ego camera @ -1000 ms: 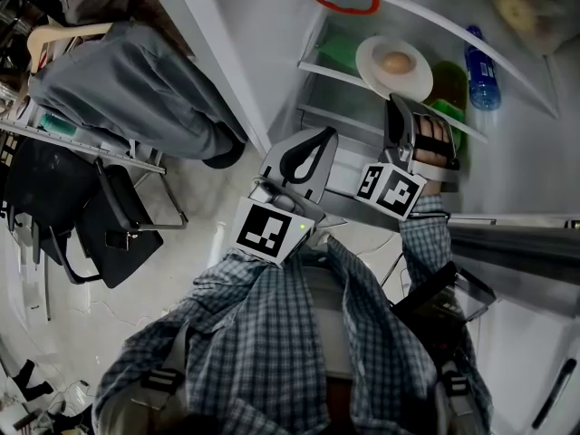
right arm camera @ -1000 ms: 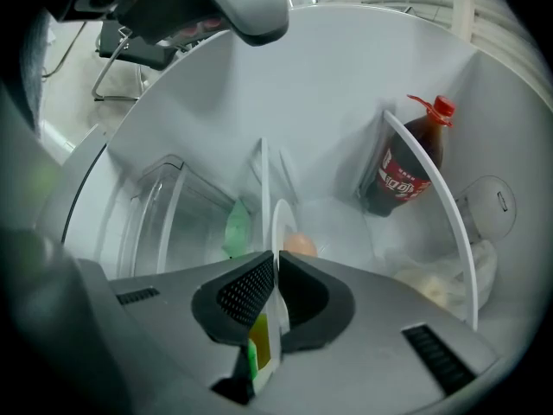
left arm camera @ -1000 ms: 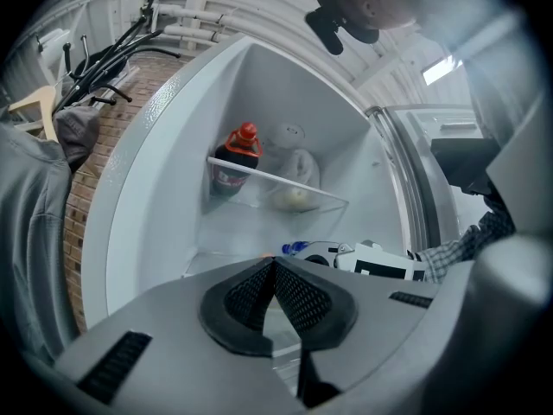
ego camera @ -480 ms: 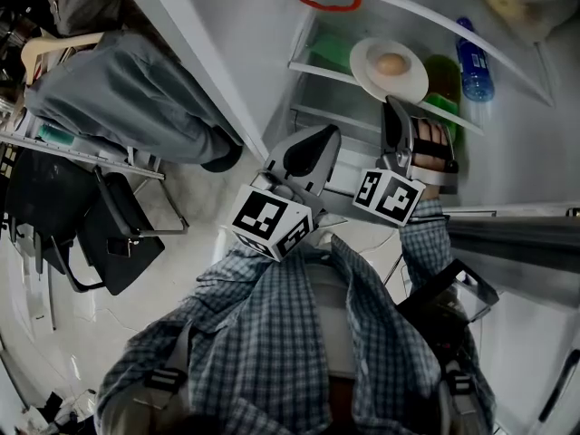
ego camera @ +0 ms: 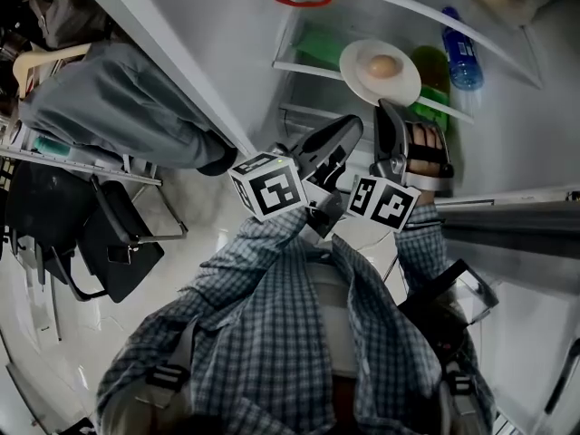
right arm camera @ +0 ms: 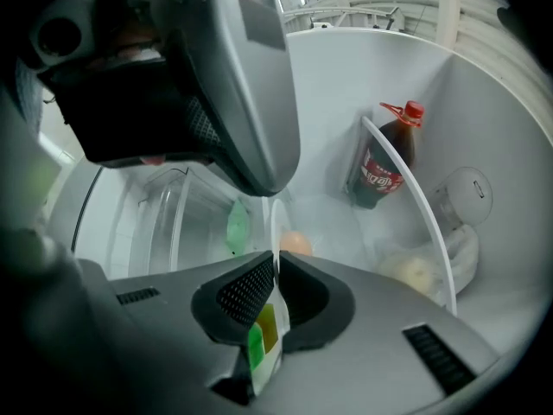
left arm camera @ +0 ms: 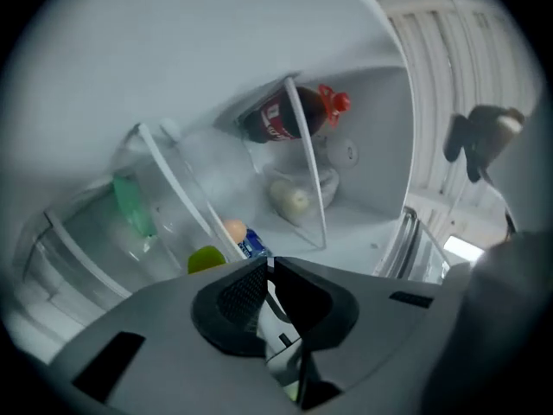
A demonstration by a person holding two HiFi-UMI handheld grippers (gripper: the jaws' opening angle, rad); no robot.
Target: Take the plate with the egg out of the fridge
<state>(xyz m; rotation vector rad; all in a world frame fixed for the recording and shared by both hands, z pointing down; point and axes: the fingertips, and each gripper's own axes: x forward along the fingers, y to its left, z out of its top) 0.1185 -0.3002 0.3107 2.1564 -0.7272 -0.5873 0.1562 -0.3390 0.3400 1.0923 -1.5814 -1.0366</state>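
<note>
A white plate with a brown egg on it juts over the front edge of a fridge shelf. My right gripper is shut on the plate's near rim. In the right gripper view the rim runs between the closed jaws of the right gripper, with the egg just beyond. My left gripper is shut and holds nothing, just left of the right one. In the left gripper view its own tips point at the egg.
A green bottle and a blue bottle stand right of the plate. A cola bottle sits higher in the fridge, a bagged item near it. The fridge door is at right, a seated person's legs at left.
My left gripper has risen and swung right, closing in beside the right gripper below the plate. The right gripper keeps its hold on the plate's rim.
</note>
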